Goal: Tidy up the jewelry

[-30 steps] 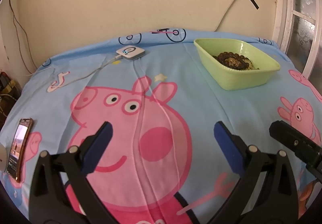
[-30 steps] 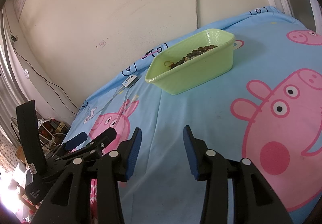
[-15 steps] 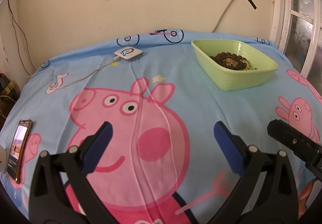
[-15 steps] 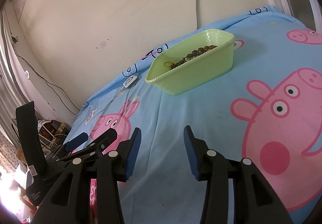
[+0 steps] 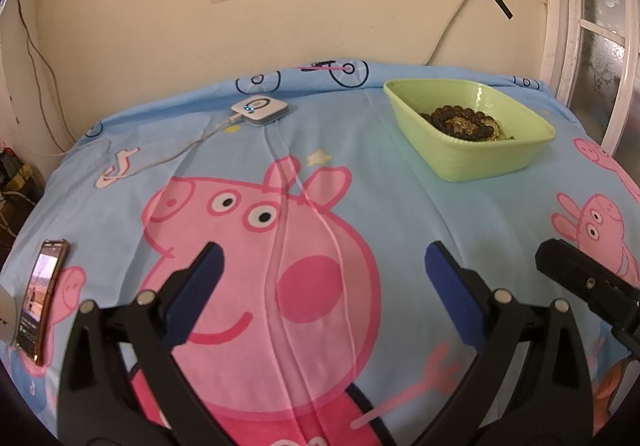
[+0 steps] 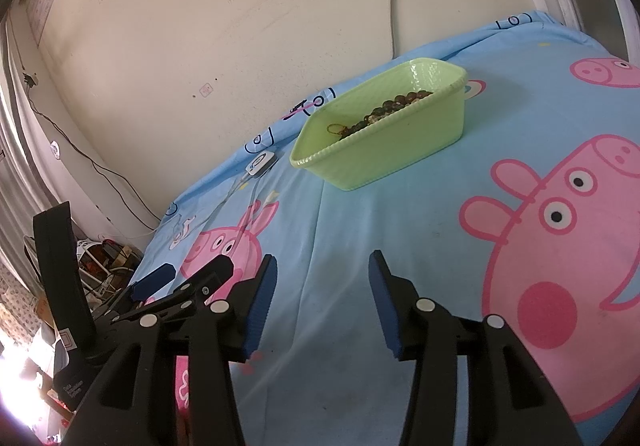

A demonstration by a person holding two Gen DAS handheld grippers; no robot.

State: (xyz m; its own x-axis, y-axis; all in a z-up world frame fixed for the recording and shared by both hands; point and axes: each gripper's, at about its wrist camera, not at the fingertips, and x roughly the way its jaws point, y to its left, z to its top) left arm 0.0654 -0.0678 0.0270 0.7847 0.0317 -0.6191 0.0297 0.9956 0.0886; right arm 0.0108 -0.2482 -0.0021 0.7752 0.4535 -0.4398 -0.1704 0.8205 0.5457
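A light green plastic tub (image 5: 486, 159) (image 6: 400, 153) stands on the blue cartoon-pig sheet at the far right of the left wrist view. Dark bead bracelets and a gold chain (image 5: 464, 122) (image 6: 386, 110) lie piled inside it. My left gripper (image 5: 324, 278) hovers low over the sheet, well short of the tub, open and empty. My right gripper (image 6: 322, 288) also hangs above the sheet in front of the tub; its jaws are opening, with nothing between them. Part of the left gripper (image 6: 182, 278) shows at the lower left of the right wrist view.
A small white device (image 5: 259, 109) (image 6: 262, 162) with a cable lies near the wall. A phone (image 5: 40, 296) with a lit screen rests at the sheet's left edge. Clutter sits on the floor beyond that edge (image 6: 100, 258). A window frame (image 5: 592, 33) borders the right side.
The right gripper's jaws have spread a little wider. Both views have barely shifted, and the tub and jewelry stay where they were.
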